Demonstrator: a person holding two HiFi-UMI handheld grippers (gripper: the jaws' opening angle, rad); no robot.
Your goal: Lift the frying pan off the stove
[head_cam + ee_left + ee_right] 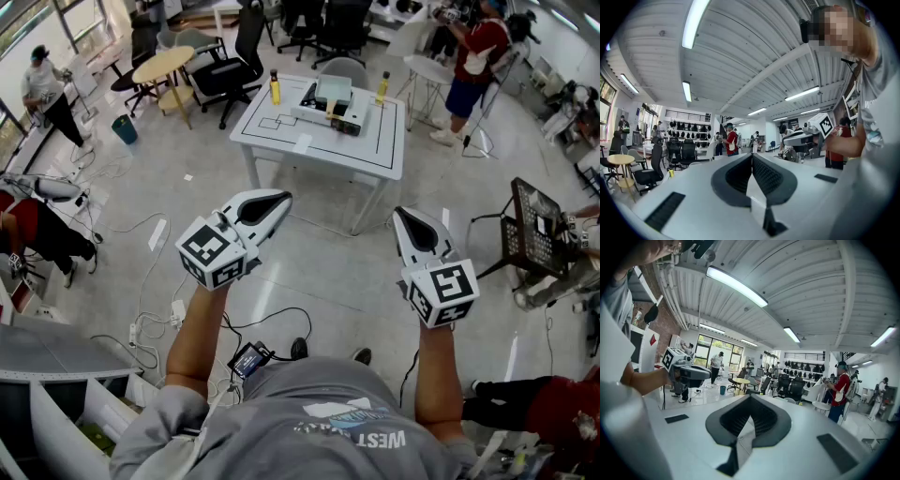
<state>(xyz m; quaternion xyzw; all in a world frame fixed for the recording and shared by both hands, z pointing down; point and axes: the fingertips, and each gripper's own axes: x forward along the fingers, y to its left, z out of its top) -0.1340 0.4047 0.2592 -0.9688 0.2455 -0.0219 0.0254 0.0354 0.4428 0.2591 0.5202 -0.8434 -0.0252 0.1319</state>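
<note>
Right now I have both grippers raised side by side over the grey floor point(309, 272), each on a bare forearm, well apart from one another. The left gripper point(279, 198) has its white shell and dark pads aimed toward the far table, and its marker cube point(214, 251) sits just above the wrist. In the left gripper view its jaws are pressed together, tips meeting, with nothing between them. The right gripper point(401, 215) is the same: in the right gripper view its dark pads touch at the tips and pinch nothing.

Ahead of both grippers, well away from them, stands a white rectangular table with black line markings point(281, 127). At its middle lies a low white unit point(352, 121) with a pale grey-green square-shaped thing point(333, 90) resting on top. That is where I look for the frying pan, but it is too small for me to tell what it is. Two yellow bottles stand upright on the table, one point(275, 88) to the left of the unit and one point(382, 87) to the right. Behind the table a person in a red top point(480, 49) stands near black office chairs point(323, 23).
</note>
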